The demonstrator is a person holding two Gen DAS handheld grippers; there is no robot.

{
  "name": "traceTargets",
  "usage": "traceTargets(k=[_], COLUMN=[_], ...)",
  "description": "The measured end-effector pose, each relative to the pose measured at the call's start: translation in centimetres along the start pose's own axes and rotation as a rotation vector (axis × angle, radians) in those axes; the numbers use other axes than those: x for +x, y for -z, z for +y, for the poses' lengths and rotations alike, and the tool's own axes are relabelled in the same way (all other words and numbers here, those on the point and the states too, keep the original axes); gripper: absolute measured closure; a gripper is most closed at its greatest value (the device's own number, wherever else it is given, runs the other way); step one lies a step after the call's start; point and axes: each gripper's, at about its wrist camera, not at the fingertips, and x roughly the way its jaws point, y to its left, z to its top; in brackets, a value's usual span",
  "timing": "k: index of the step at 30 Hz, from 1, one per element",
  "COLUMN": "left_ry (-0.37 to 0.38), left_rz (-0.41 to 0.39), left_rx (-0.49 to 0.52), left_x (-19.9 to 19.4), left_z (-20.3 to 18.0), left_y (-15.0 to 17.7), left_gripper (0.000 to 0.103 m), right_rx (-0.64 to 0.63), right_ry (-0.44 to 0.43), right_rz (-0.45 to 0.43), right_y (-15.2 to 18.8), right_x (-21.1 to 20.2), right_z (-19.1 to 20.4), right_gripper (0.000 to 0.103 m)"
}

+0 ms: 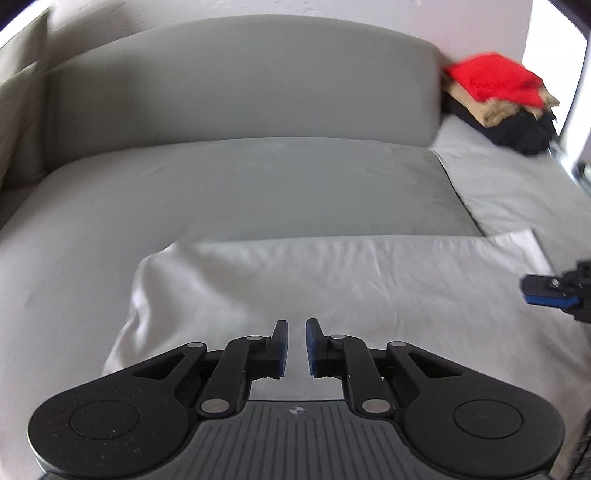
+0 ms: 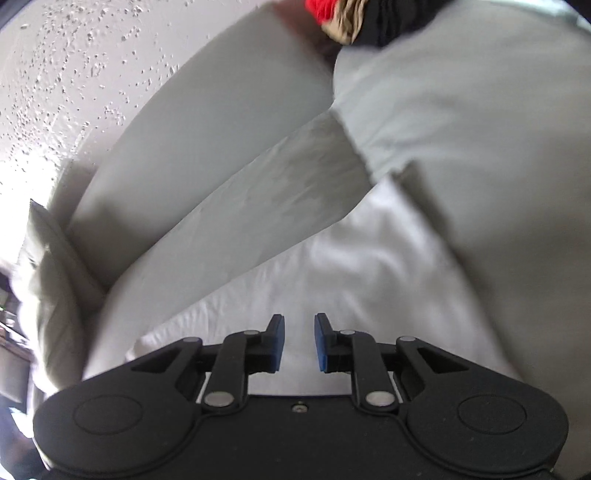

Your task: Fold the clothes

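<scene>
A white garment (image 1: 332, 288) lies folded flat on the grey sofa seat (image 1: 221, 184); it also shows in the right wrist view (image 2: 351, 266). My left gripper (image 1: 296, 328) is open and empty, just above the garment's near part. My right gripper (image 2: 299, 325) is open and empty over the garment; it also shows in the left wrist view (image 1: 546, 291) at the garment's right edge. A pile of clothes sits at the far right of the sofa: red (image 1: 495, 79) on top, tan (image 1: 491, 110) below, black (image 1: 524, 133) at the bottom.
The sofa backrest (image 1: 240, 81) stands behind the seat. A cushion (image 1: 22, 103) leans at the left end. A textured white wall (image 2: 74, 74) is behind the sofa. The clothes pile (image 2: 354, 18) shows at the top of the right wrist view.
</scene>
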Motion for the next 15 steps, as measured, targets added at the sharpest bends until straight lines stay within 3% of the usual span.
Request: traceTargets(k=[3,4,5,7,10,13,15], left_ry=[-0.012,-0.039,-0.112,-0.270,-0.460,-0.480,-0.484], left_rz=[-0.011,-0.016,-0.018,-0.016,0.026,0.057,0.055], left_rx=[-0.018,-0.043,-0.049,-0.027,0.002,-0.104,-0.207], left_x=[2.2,2.7,3.0,3.8,4.0,2.7,1.3], left_z=[1.2,2.1,2.8,4.0,5.3,7.7,9.6], left_y=[-0.4,-0.6,-0.9,-1.1,-0.9,-0.8,-0.7], left_gripper=[0.083,0.086,0.092,0.092,0.093,0.094,0.094], right_rx=[0.054,0.084,0.104,0.121,0.140,0.044,0.034], right_ry=[0.023,0.057,0.111,0.208,0.231,0.313,0.305], right_rz=[-0.012,-0.038,-0.070,-0.124,-0.158,-0.184,-0.183], right_y=[-1.0,-1.5,-2.0,-2.7,-2.9,-2.4,-2.4], right_x=[1.7,1.7,1.6,1.2,-0.1,-1.1,-1.7], right_z=[-1.9,-2.7,-3.6,-4.9,-5.2,-3.3,-2.7], right_gripper=[0.097,0.097,0.098,0.103,0.103,0.103,0.098])
